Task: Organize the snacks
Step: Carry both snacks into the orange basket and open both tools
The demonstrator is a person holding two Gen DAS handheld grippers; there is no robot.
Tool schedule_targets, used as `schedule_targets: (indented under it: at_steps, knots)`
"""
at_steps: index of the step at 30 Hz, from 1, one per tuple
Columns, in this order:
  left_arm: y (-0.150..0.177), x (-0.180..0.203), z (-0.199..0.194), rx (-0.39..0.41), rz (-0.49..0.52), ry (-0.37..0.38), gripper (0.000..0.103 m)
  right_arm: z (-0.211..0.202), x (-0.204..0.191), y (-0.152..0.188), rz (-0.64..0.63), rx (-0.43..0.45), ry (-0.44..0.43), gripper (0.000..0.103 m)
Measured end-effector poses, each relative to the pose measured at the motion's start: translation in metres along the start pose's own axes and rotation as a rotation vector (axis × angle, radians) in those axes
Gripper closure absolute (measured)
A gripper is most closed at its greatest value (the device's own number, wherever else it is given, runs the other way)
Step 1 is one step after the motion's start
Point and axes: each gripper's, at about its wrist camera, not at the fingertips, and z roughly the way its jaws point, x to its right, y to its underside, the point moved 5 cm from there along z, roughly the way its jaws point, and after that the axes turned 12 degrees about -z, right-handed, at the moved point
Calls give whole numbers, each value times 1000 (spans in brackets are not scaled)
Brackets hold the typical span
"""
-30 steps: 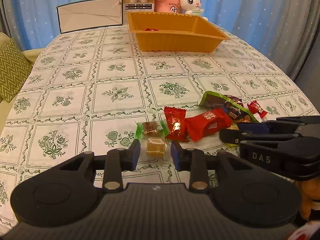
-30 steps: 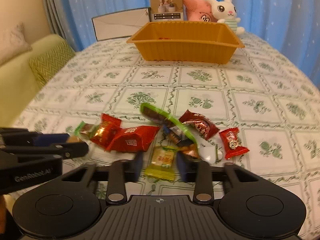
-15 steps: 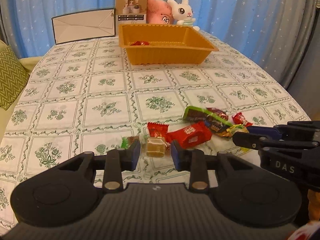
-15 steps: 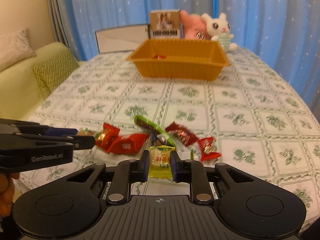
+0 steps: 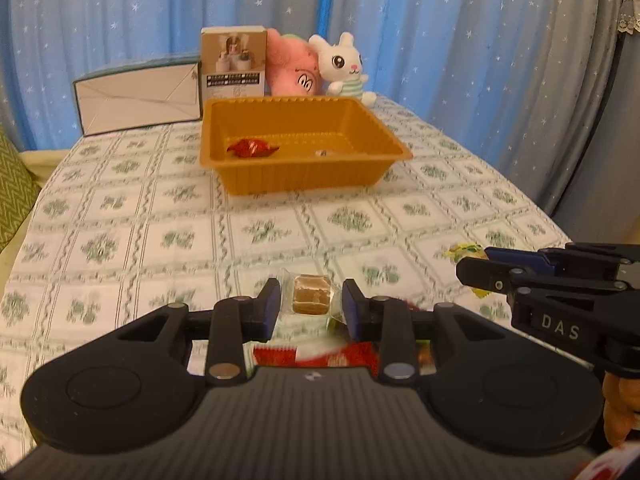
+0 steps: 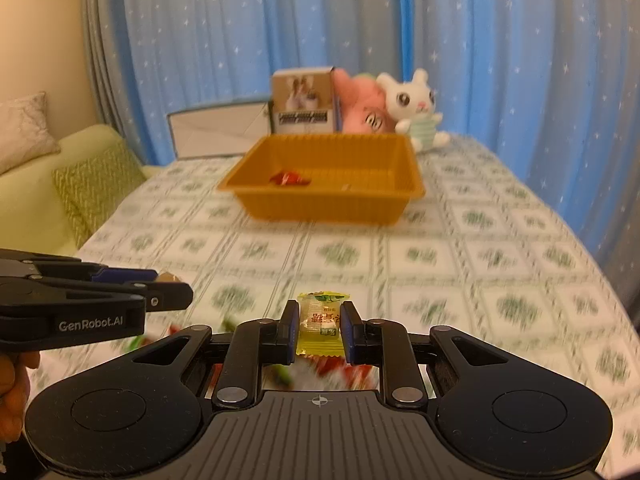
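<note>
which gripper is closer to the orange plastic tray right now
Too close to call. The left gripper, clamping a brown candy, and the right gripper, clamping a yellow candy, hover side by side, well short of the orange plastic tray.

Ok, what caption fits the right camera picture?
Right tongs hold a yellow candy, facing the orange tray.

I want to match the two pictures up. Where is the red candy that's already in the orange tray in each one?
Left wrist view: the red candy lies on the floor of the orange tray, in its left part, upper middle of the picture.
Right wrist view: the same candy lies left of centre in the tray, above the picture's middle.
Shared landmark: the white bunny plush behind the tray's right far corner.
</note>
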Motion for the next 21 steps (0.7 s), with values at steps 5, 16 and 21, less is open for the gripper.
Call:
schedule_targets:
  at_steps: [5,16,21]
  knots:
    - [-34,7,20,35,13,21,73,18,23,-33,-8,47,18,81]
    - [-111,-1,77,106,4,30,73,81,65,-105,13,111,19,81]
    - [-131,-11,98,113,-32,30,73,110,76,-124,17,112,15,81]
